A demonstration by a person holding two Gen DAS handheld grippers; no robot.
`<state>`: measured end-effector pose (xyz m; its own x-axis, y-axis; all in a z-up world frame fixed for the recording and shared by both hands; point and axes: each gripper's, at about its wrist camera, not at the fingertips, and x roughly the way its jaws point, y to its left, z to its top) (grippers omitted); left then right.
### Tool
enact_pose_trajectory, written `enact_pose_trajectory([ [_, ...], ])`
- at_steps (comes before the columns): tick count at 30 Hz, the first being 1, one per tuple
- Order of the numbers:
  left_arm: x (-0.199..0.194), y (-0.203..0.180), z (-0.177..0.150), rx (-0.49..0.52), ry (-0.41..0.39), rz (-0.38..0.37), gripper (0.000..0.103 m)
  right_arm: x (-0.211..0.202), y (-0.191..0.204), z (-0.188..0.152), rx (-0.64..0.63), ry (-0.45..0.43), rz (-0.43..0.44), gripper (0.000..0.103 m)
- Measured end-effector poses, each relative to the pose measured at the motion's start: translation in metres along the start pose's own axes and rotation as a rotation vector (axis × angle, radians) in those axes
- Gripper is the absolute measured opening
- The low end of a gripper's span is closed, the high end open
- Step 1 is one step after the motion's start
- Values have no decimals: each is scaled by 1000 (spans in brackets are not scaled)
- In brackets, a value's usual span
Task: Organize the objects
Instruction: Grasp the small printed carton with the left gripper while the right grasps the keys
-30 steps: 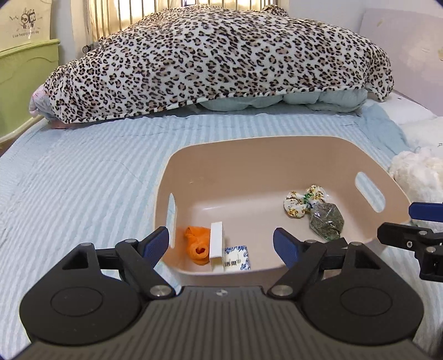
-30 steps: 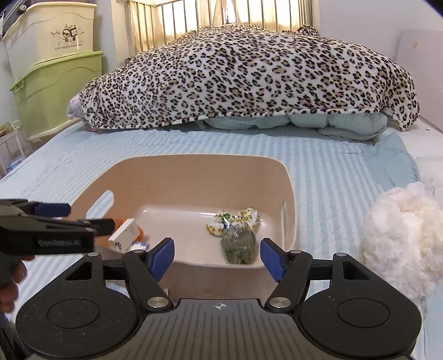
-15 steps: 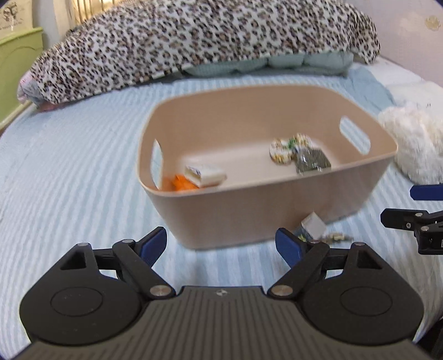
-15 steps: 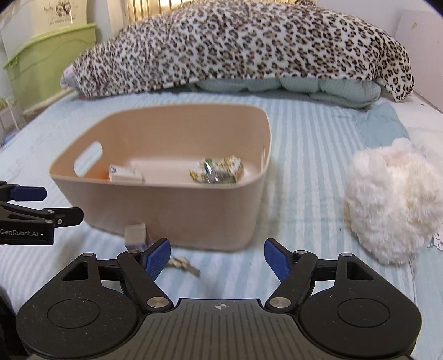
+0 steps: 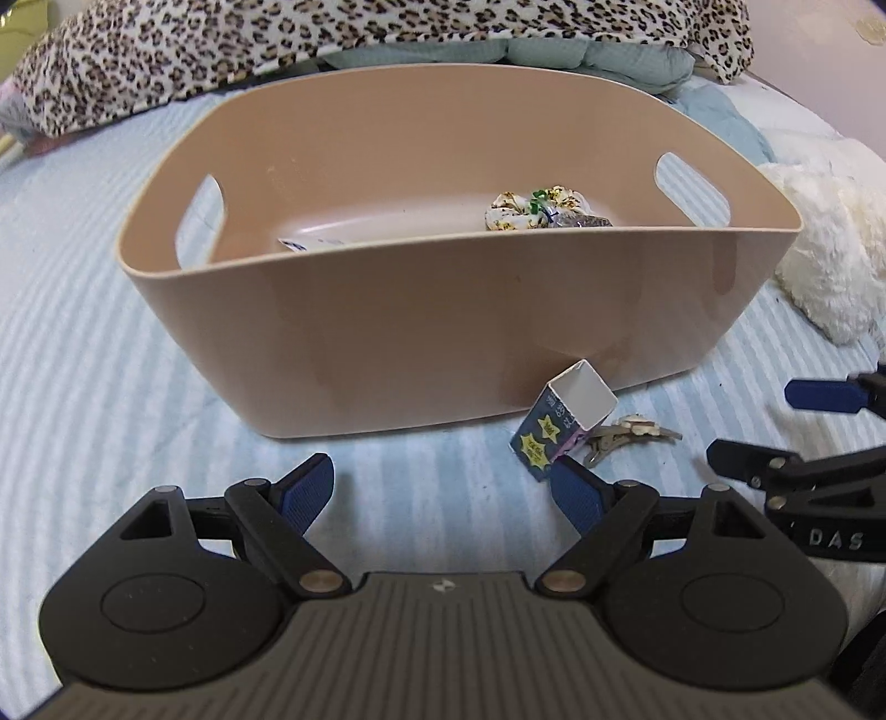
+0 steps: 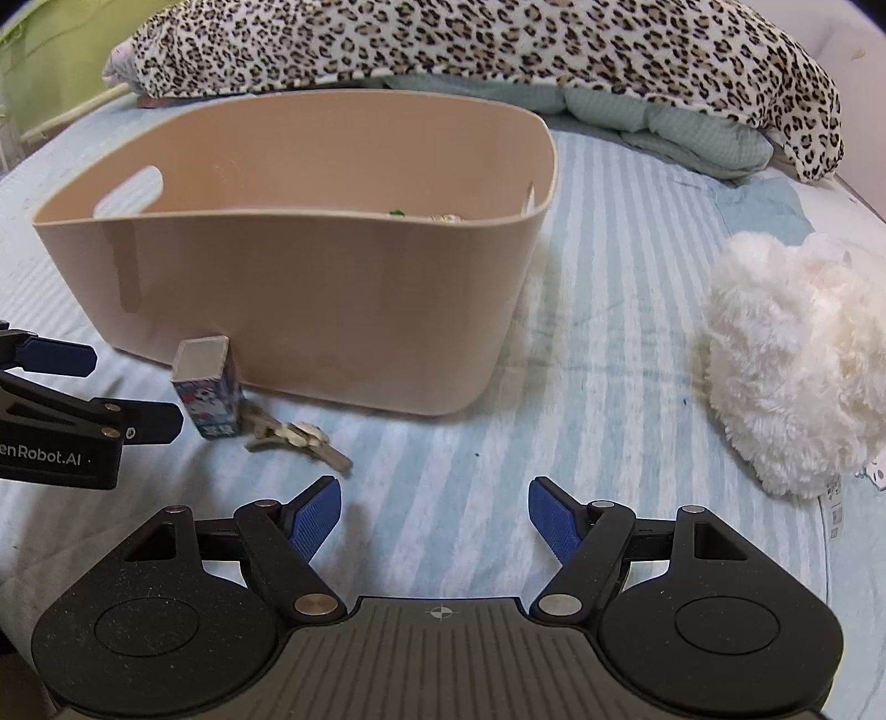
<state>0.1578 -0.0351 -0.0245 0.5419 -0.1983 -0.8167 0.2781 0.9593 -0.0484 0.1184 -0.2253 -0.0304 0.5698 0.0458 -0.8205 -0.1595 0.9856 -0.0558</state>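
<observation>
Left wrist view: the left tongs [image 5: 446, 487] hang low over a blue-and-white striped bedspread [image 5: 99, 354], jaws spread wide and holding nothing. Just past the right-hand blue pad [image 5: 576, 495] stands a small open-topped carton [image 5: 562, 429] printed with yellow stars, tilted toward the tongs; a pale hair clip [image 5: 628, 435] lies touching its right side. Both sit on the bedspread right at the foot of a beige plastic basket [image 5: 443, 327], whose near wall rises directly ahead of the tongs. Inside, a patterned wrapper bundle [image 5: 531, 210] shows over the rim at the right, and a corner of a white packet [image 5: 290, 243] at the left. Farther off, a leopard-print blanket [image 5: 277, 39] is heaped beyond the basket.

In the right wrist view, the right tongs [image 6: 434, 515] are likewise spread wide and empty above the bedspread [image 6: 609, 332]. The carton [image 6: 207, 396] and clip [image 6: 293, 435] lie ahead and to their left, close to the tips of the left tongs [image 6: 111, 387] reaching in from the edge. The basket [image 6: 310, 299] stands ahead and left; a fluffy white plush [image 6: 792, 354] lies to the right, apart from it. The leopard blanket [image 6: 498, 44] fills the background.
</observation>
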Motion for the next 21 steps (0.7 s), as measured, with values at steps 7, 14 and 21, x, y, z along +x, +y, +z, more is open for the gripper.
enact_pose_trajectory([
  [7, 5, -9, 3, -40, -14, -50, 86, 6, -5, -3, 16, 15, 18, 77],
  [14, 21, -16, 3, -66, -37, 3, 85, 9, -3, -1, 26, 18, 32, 77],
  [21, 21, 6, 0, -91, -17, -31, 65, 17, 4, 4, 48, 40, 79, 77],
])
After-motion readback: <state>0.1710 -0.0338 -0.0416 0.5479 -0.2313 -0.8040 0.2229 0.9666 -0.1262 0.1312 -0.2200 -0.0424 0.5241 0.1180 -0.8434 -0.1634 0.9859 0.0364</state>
